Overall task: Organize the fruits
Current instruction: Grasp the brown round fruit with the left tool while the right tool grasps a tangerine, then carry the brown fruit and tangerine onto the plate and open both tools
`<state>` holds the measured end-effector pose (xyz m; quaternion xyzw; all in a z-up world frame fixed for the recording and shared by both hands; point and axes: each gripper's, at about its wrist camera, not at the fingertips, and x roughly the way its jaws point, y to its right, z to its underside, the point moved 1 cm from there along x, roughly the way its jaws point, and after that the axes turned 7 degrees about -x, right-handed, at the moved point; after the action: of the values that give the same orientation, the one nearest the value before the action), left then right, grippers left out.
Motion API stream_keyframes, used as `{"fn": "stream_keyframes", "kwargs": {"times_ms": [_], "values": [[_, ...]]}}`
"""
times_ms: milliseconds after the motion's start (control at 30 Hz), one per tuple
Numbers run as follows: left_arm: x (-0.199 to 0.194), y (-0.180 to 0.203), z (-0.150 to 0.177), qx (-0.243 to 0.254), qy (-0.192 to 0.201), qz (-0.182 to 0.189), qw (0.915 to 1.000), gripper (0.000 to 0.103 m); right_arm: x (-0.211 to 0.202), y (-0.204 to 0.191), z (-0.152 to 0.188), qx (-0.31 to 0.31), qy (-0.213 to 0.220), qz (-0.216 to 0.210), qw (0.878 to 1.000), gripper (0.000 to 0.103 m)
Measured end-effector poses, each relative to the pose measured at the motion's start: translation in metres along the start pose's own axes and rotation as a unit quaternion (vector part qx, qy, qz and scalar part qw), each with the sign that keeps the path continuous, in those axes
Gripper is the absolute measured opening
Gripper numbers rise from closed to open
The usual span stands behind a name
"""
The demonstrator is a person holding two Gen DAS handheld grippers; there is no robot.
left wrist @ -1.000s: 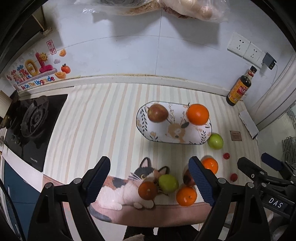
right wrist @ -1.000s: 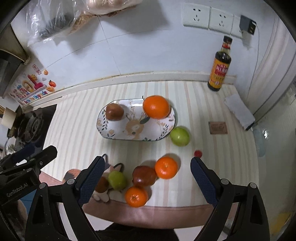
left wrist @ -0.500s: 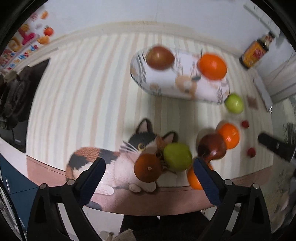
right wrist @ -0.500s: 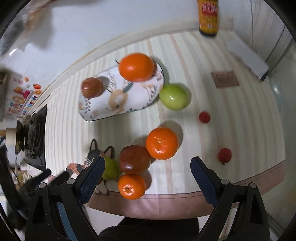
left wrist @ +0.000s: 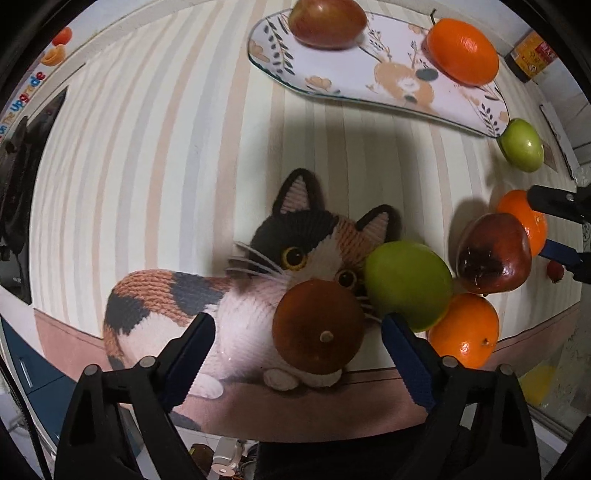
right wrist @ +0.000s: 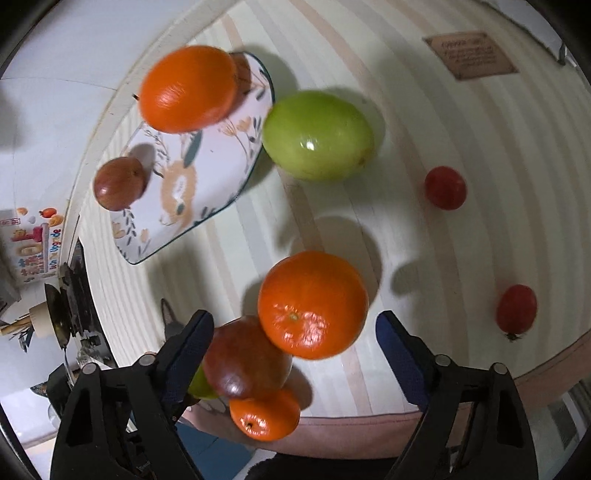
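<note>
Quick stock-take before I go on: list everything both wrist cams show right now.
Plate: one, white with floral print, far side of table.
Oranges: four; one on plate, three loose.
Green fruits: two; beside plate, on cat mat.
Red-brown fruits: three; on plate, in cluster, between left tongs.
Small red fruits: two, right side.
Cat mat: one, calico, near edge.
Sauce bottle: one, dark, far right.
Left tongs: open.
Right tongs: open.

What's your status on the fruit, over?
Left gripper open, jaws straddling brown fruit. Right gripper open around an orange. Plate holds two fruits. Green fruit crowds left target.
</note>
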<state>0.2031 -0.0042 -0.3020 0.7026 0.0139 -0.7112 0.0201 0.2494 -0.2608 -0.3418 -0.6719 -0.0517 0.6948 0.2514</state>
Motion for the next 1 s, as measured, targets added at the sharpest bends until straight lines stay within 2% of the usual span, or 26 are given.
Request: {"fn": "stream_keyframes", "kwargs": {"times_ms": [100,200,233,300,400,567,800,900,1000], "values": [[-0.004,-0.003,-0.002,-0.001,0.015,0.014,0.9998,0.090,0.013,-0.001,-0.002,-0.002,-0.009,0.009,1.000,0.086],[-0.006,-0.008,-0.002,0.001,0.019,0.018,0.9997,0.069,0.018,0.000,-0.003,-0.002,-0.004,0.019,1.000,0.075],[-0.006,-0.010,-0.002,0.001,0.017,0.023,0.9996,0.067,0.019,0.002,-0.004,-0.002,-0.003,0.023,1.000,0.069],[-0.005,-0.011,0.002,0.004,0.012,0.030,0.9995,0.063,0.018,0.004,-0.004,-0.002,-0.003,0.020,1.000,0.069],[-0.001,-0.011,0.007,0.016,0.004,0.023,0.9996,0.052,0.018,0.004,-0.003,-0.007,-0.006,0.023,1.000,0.069],[0.001,-0.018,0.017,0.018,0.010,0.007,0.9998,0.051,0.016,0.006,0.003,-0.024,-0.015,0.040,0.999,0.068],[0.003,-0.041,0.009,0.008,0.007,0.016,0.9998,0.052,0.017,0.011,0.007,-0.026,-0.020,0.042,0.999,0.069],[0.005,-0.037,-0.005,0.010,0.008,0.009,0.9999,0.052,0.018,0.008,0.005,-0.025,-0.021,0.048,0.998,0.069],[0.007,-0.029,-0.002,0.007,0.009,0.006,0.9999,0.051,0.016,0.015,0.005,-0.022,-0.020,0.043,0.999,0.069]]}}
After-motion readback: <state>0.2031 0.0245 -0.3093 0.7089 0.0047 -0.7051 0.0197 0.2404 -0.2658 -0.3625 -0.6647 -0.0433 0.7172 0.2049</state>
